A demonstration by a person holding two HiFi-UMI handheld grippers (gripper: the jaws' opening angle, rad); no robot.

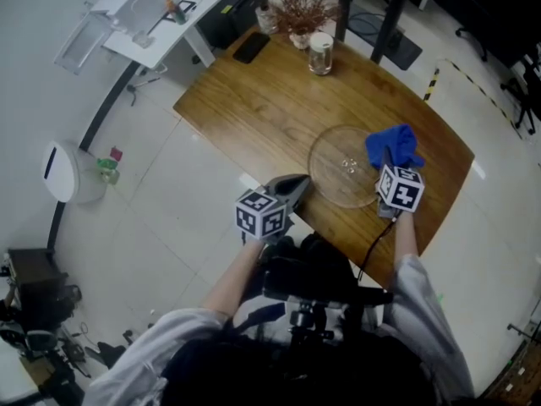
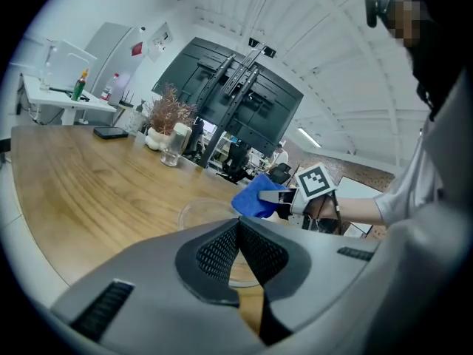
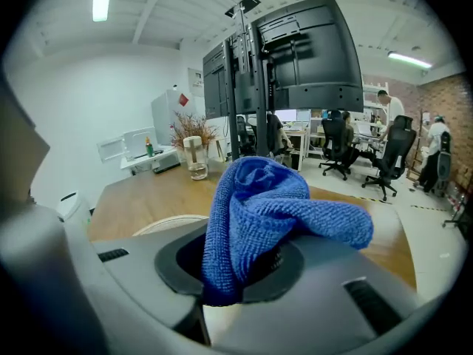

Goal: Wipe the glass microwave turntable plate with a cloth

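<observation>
Reaches both forearms forward from bottom of frame, over table (image 1: 254, 100). Holds left gripper (image 1: 296, 186) at centre, jaws pressed together with nothing between, tip just beside left rim of plate (image 1: 331, 155). Holds right gripper (image 1: 390, 161) right of centre, jaws clamped on cloth (image 1: 394, 142), bunched blue at plate's right rim. Plate flat on table, right of centre. Counted: two grippers, one plate, one cloth. At upper centre: one jar (image 1: 320, 53), one vase (image 1: 300, 36), one phone (image 1: 252, 47).
</observation>
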